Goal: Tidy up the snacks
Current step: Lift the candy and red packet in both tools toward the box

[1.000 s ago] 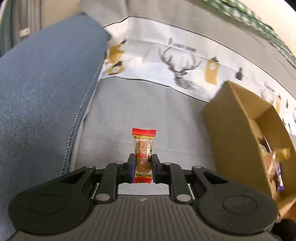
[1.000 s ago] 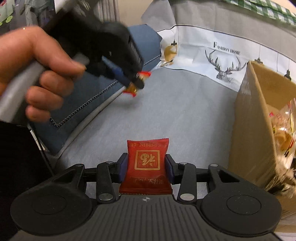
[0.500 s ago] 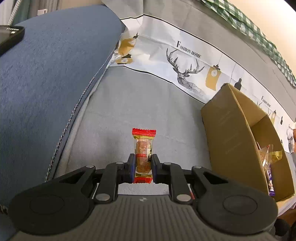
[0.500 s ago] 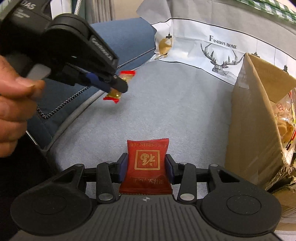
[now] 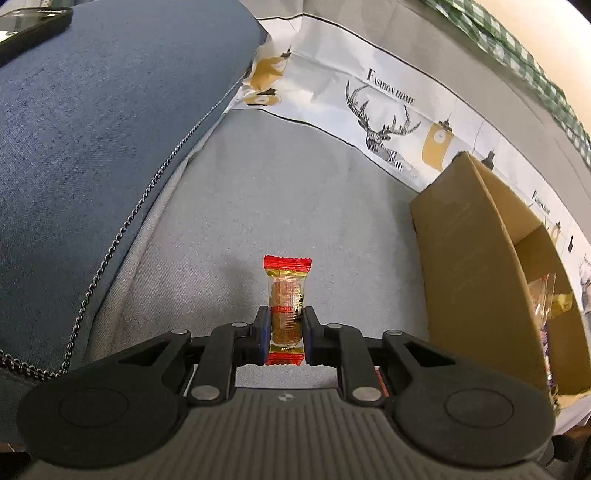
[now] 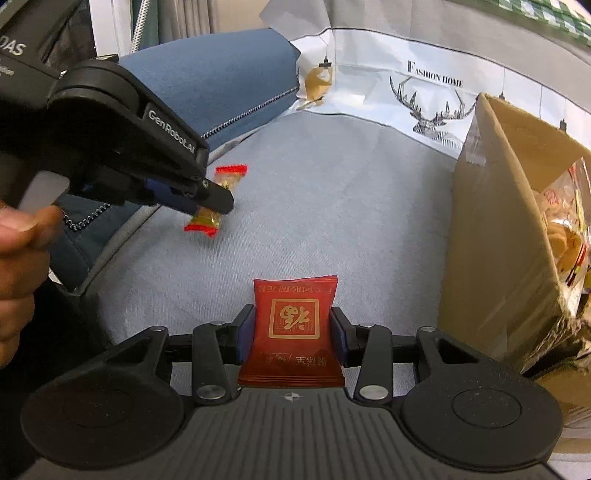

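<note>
My left gripper [image 5: 285, 325] is shut on a small clear candy with red ends [image 5: 287, 295], held above the grey sofa seat [image 5: 295, 206]. The right wrist view shows the same left gripper [image 6: 212, 201] from the side, at the left, with the candy [image 6: 221, 181] poking out both ways. My right gripper [image 6: 293, 325] is shut on a dark red snack packet [image 6: 294, 317] with a gold square emblem. A brown cardboard box [image 5: 476, 280] stands to the right of both grippers, with wrapped snacks [image 6: 561, 229] inside.
A blue cushion [image 5: 92, 129] fills the left side, a dark phone [image 5: 29, 26] lying on it. A white deer-print cloth [image 5: 376, 107] drapes along the sofa back. A person's hand [image 6: 18, 266] holds the left gripper's handle.
The left gripper with its candy has moved lower and rightward, closer to the seat, and rolled a little. The right gripper and its red packet have stayed in place.
</note>
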A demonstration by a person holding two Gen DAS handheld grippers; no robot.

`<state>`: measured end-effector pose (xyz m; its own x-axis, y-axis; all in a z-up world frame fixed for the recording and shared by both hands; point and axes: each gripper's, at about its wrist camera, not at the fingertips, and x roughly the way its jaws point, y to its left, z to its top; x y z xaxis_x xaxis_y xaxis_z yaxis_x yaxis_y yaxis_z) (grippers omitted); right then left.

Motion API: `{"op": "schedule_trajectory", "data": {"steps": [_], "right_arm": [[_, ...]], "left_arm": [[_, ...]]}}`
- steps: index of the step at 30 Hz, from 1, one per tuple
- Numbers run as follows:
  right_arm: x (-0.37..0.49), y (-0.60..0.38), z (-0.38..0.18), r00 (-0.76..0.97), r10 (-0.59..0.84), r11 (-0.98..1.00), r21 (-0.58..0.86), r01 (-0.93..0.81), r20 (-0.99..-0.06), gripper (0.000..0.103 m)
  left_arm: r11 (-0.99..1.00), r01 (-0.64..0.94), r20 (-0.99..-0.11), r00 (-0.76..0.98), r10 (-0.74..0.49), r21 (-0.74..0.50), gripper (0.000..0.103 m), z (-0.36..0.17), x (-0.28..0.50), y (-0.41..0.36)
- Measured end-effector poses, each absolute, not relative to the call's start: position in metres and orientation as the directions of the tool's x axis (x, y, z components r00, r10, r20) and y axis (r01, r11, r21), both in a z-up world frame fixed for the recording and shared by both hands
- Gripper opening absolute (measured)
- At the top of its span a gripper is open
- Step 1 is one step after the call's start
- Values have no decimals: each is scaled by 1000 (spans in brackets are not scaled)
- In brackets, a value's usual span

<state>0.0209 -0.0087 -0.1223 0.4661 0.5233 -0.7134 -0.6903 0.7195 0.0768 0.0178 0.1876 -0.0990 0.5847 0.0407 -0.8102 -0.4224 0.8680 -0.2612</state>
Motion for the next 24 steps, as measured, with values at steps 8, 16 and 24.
{"op": "schedule_trajectory", "data": {"steps": [8, 16, 24], "right_arm": [[19, -4, -130, 439, 508, 707, 67, -704, -741, 45], [20, -4, -134, 411, 497, 704, 77, -706, -764, 49], [19, -1, -134, 404, 492, 701, 76, -709, -771, 53]], "left_arm": [[906, -392, -857, 511, 71, -159, 19, -114, 24, 170], [916, -383, -873, 481, 86, -121, 19, -124, 25, 165], [924, -367, -882, 465, 81, -109, 23, -128, 30, 164]]}}
